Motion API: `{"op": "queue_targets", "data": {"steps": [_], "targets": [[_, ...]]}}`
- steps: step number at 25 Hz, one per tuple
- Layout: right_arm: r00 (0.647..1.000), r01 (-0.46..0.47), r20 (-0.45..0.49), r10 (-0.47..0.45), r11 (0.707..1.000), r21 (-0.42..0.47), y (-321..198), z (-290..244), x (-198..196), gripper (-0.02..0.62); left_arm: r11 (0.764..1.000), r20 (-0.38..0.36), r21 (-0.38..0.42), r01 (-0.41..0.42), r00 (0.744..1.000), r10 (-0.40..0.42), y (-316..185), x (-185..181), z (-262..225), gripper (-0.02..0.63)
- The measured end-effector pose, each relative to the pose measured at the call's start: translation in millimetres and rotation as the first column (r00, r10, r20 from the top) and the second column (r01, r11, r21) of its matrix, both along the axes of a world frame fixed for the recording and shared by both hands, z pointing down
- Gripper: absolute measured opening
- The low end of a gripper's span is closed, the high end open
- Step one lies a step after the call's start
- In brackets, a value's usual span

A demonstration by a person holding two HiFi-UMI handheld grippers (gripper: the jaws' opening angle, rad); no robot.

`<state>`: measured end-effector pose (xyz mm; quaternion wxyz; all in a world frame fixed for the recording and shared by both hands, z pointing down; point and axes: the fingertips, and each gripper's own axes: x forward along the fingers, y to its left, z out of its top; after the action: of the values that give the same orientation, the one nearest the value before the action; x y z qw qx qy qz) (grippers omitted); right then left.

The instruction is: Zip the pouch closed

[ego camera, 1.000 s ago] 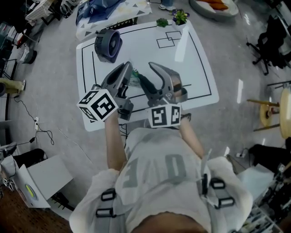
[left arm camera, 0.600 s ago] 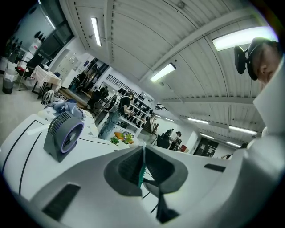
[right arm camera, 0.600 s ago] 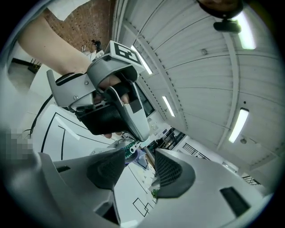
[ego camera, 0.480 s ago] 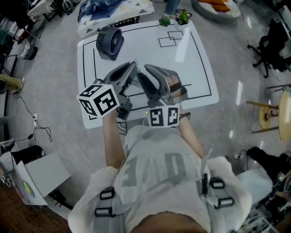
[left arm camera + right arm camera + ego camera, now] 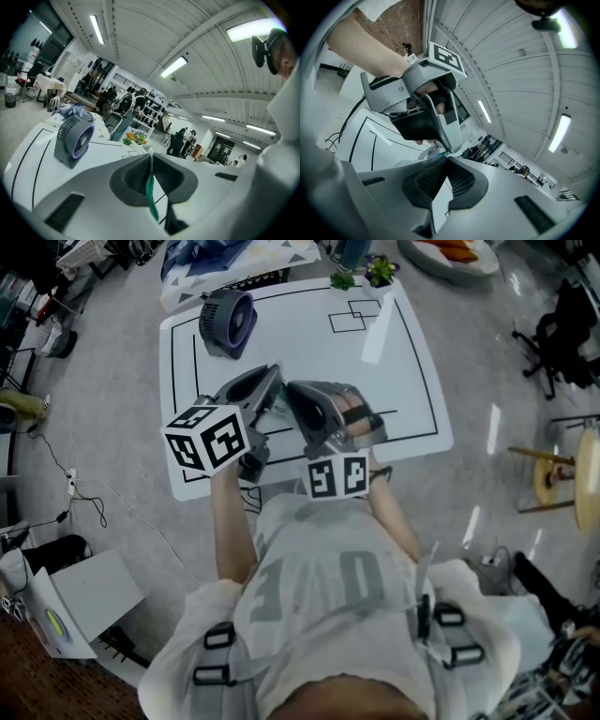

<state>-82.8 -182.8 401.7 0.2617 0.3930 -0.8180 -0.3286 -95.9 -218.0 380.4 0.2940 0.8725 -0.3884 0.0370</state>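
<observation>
Clamping the teal pouch's (image 5: 150, 192) edge, the left claw (image 5: 151, 161) faces the right claw (image 5: 446, 158), whose jaws have just closed together against the pouch.

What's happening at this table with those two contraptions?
A person works two handheld grippers over a white table beside a fan. The left gripper is shut on the edge of a teal pouch. The right gripper has just been closing its fingers, now together, by the pouch; whether they caught anything is unclear.
</observation>
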Motion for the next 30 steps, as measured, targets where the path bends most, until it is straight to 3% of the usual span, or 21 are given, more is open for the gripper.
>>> {"op": "queue_targets", "data": {"steps": [8,16,22,30], "targets": [[1.000,0.006,0.012,-0.006,1.000,-0.019,-7,2,0,0.009,1.000,-0.053,-0.013,0.023,0.998,-0.023,-7,-2,4,0.020],[0.999,0.007,0.053,-0.006,1.000,-0.015,-9,-5,3,0.008,0.997,-0.177,0.003,0.080,0.981,-0.078,-10,-1,-7,0.019],[0.998,0.020,0.055,-0.019,0.999,-0.026,-8,-4,4,0.008,0.986,-0.304,0.024,0.163,0.941,-0.148,-20,-19,-30,0.018],[0.999,0.038,0.034,-0.037,0.998,-0.045,3,7,2,0.008,0.954,-0.326,0.101,0.283,0.915,-0.237,-19,-53,-54,0.018]]}}
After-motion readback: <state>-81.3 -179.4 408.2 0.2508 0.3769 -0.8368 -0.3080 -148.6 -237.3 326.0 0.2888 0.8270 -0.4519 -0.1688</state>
